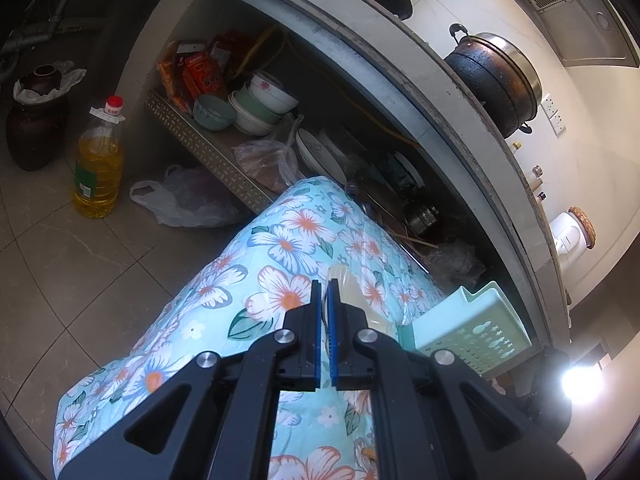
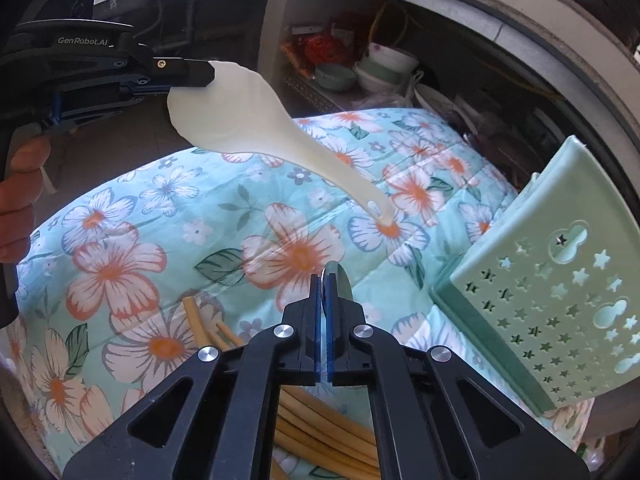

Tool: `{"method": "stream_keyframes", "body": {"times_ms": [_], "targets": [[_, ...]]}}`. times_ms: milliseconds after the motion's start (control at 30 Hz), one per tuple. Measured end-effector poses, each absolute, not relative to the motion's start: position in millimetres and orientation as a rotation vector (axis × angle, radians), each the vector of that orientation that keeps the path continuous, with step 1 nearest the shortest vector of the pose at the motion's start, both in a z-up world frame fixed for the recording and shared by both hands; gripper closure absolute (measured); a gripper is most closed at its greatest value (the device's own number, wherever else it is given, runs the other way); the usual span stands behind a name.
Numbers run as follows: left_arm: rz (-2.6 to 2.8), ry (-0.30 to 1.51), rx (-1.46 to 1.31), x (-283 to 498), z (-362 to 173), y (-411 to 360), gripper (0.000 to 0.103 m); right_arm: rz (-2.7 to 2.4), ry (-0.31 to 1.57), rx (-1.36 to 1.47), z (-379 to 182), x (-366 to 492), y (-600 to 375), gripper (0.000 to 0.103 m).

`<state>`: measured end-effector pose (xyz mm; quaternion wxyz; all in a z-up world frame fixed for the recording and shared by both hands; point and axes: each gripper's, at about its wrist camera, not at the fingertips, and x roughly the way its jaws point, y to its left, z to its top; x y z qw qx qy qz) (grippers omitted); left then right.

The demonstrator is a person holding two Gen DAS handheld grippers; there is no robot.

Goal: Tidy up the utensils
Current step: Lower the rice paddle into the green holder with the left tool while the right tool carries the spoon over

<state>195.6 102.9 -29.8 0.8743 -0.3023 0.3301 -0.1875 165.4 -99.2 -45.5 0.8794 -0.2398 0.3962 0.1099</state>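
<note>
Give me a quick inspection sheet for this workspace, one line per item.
Surface: floral cloth, mostly bare.
Job's things: white rice paddle in the air; chopsticks on the cloth; green basket at the cloth's edge.
Clutter: nothing seen on the cloth.
Grippers: left gripper shut on the paddle's wide end; right gripper shut on a thin metal utensil.
Cables: yellow hose under the counter.
Surroundings: bowls, oil bottle, pot.
</note>
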Motion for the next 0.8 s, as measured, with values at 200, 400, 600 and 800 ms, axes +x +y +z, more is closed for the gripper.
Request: {"method": "stream_keyframes", "body": {"times_ms": [200, 400, 600, 800], "targets": [[-0.390, 0.620, -0.602, 184.4, -5.9, 105.8, 0.101, 0.170, 0.716, -0.426, -15.2, 149.6, -116.7, 0.103], [-0.414, 0.525, -0.576, 175.2, 33.9, 103.0, 0.101, 0.099, 0.548, -0.300, 31.9, 117.0, -149.0, 0.103], [-0.485, 0.422, -0.523, 173.8, 84.2, 81.4, 0.101, 0.037, 0.395, -0.163, 78.5, 84.1, -192.9, 0.103], [-0.497, 0.410, -0.311, 186.2, 118.2, 26.8, 0.101, 0.001, 0.246, -0.059, 124.3, 51.6, -236.5, 0.103]]}}
